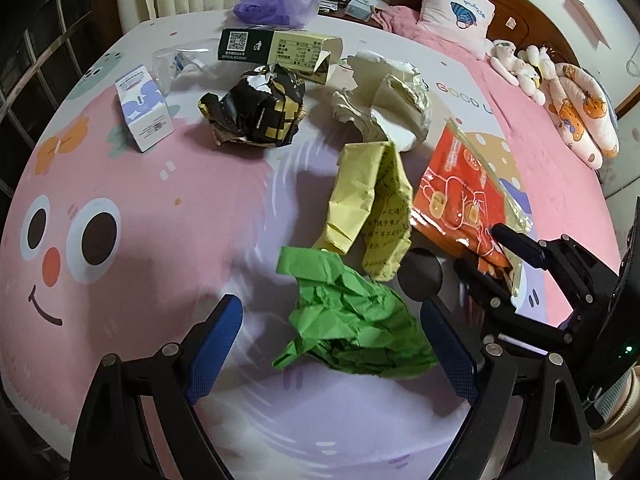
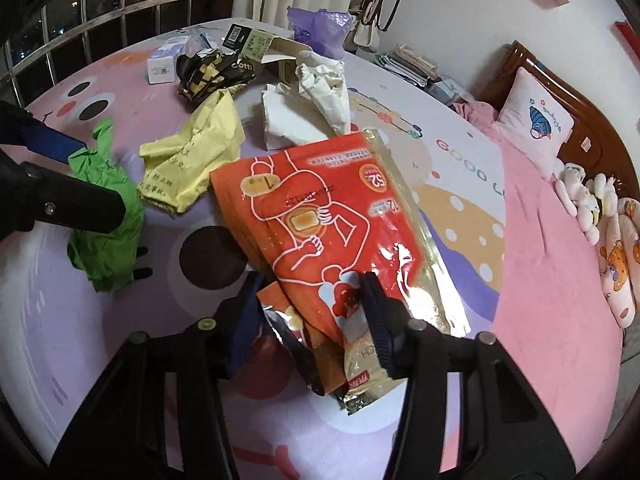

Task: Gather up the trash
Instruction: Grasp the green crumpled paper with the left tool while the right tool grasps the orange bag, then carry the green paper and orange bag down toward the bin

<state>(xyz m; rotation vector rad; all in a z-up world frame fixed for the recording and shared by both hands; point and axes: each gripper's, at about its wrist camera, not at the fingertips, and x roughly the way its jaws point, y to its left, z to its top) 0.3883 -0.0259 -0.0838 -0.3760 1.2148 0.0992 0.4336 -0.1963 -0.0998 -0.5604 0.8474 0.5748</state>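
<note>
1. R gripper (image 2: 316,320) is closing around the lower end of the orange pouch (image 2: 332,220); its pads are beside the foil, but a firm grip I cannot tell
2. L gripper (image 1: 332,344) is hanging open over the green paper (image 1: 352,320), nothing grasped
3. Both items are lying near the front edge of the bed (image 1: 140,200), other trash farther back
4. Next, I judge: clamp fully, then lift
</note>
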